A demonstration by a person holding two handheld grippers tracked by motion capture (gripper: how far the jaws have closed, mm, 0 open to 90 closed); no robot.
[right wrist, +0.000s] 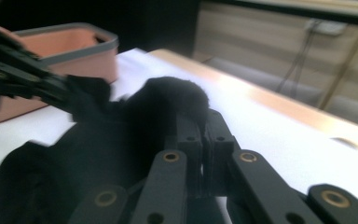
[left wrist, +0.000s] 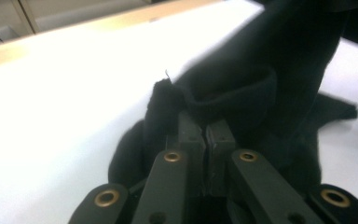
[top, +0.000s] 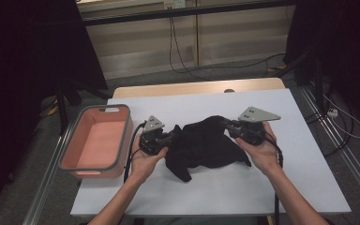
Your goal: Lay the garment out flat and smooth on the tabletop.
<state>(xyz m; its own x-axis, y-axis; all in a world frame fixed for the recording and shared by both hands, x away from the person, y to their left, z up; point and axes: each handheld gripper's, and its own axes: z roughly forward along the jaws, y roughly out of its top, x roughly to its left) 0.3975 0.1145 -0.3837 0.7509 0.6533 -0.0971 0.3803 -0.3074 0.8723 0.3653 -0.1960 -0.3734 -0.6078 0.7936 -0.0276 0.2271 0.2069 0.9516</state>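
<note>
My left tongs [top: 174, 134] and right tongs [top: 225, 123] are each clamped on the black cloth [top: 201, 145]. It lies on the white surface [top: 243, 187], beside the pink tub [top: 98, 140].

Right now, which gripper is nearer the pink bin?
The left gripper. It grips the black cloth on the side beside the bin; the right gripper holds the cloth's far side, away from the bin.
</note>
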